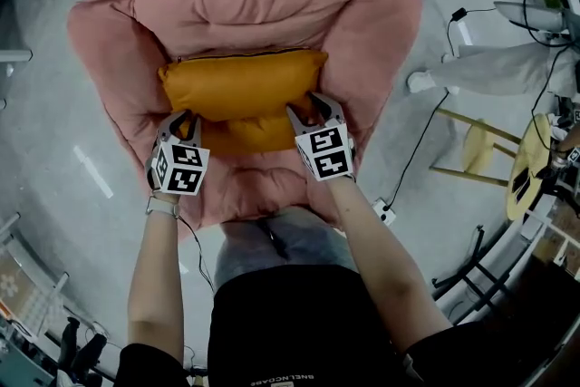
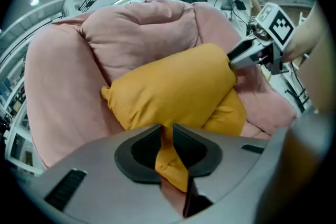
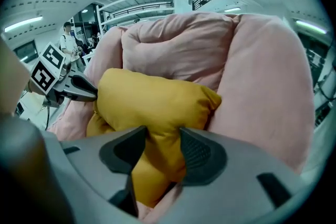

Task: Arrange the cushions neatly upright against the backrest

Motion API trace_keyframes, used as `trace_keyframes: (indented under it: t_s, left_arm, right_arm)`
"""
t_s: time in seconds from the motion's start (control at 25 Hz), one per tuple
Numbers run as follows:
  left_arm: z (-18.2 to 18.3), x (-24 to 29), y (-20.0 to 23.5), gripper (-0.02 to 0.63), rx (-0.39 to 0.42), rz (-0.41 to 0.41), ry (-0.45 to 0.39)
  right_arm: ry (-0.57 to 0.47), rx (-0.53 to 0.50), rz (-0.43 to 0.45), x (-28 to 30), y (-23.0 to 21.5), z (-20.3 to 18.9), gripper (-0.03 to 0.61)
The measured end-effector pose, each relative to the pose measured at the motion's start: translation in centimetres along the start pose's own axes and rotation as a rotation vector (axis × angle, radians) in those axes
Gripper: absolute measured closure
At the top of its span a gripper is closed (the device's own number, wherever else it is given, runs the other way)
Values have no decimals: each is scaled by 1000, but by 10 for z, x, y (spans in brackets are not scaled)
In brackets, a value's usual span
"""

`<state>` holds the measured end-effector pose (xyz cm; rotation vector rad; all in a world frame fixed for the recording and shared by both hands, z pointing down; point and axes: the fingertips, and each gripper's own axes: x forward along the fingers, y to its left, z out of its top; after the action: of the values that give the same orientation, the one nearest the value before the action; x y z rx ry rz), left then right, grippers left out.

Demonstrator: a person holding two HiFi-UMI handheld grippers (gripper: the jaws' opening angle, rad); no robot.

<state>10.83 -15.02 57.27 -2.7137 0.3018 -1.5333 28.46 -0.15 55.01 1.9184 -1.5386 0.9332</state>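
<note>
On pink armchair (image 1: 245, 4), left gripper (image 1: 184, 122), right gripper (image 1: 313, 111) clamping orange cushion (image 1: 243, 84), second cushion (image 1: 256, 135) beneath, stool (image 1: 478, 147) nearby

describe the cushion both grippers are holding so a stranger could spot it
Start at the big pink armchair in the middle of the room. Against its backrest leans the upper cushion, mustard-orange, its lower corners pinched by the left gripper and the right gripper. Unlike the same-coloured lower cushion, it stands on top and shows fully.
</note>
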Motion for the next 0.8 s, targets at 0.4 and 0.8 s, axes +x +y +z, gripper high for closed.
trace_keyframes:
  t_s: [0.4,0.8]
  left_arm:
    - [4,33,10,541,42,-68,64]
    - [-4,34,9,543,-12,-86,47]
  right_arm:
    - [97,22,78,34,-3,-5,371]
    - [101,38,78,30,1,-11,371]
